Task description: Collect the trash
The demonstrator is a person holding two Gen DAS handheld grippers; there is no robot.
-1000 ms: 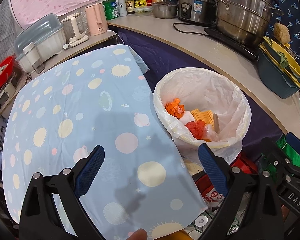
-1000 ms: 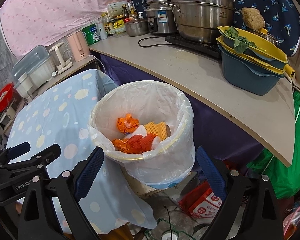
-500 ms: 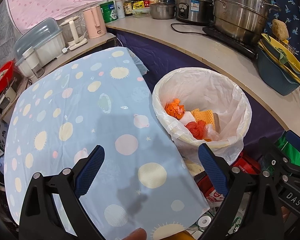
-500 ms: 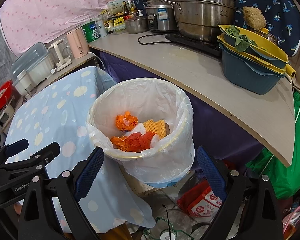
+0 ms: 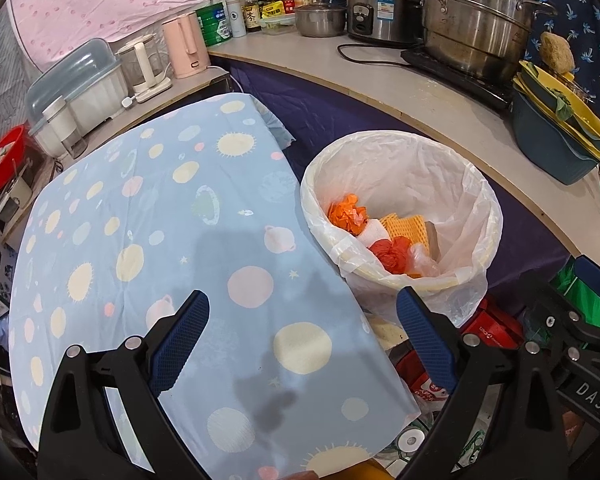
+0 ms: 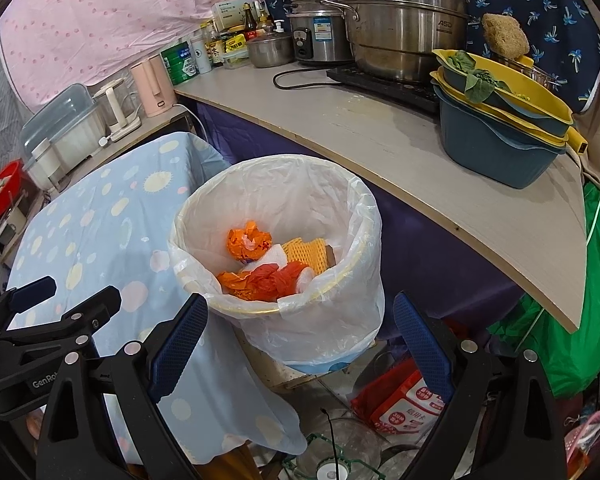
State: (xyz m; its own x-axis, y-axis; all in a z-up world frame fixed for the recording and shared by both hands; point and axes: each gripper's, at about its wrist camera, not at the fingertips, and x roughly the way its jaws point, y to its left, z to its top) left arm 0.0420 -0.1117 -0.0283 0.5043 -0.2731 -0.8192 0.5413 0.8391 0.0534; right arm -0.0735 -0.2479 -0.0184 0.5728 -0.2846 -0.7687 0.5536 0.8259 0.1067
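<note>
Trash (image 6: 260, 272) inside lined bin (image 6: 364, 240)

Both hand-held tools are matte black plastic frames, each splitting into two angled arms studded with round silver screws. The left black two-finger gripper (image 5: 302, 340) carries dark blue finger pads (image 5: 179, 344) with a fine cross-hatched grip texture; its side reads "GenRob" in white. The right black two-finger gripper (image 6: 300, 344) has matching blue textured pads (image 6: 422, 346) and white "DAS" lettering.
</note>
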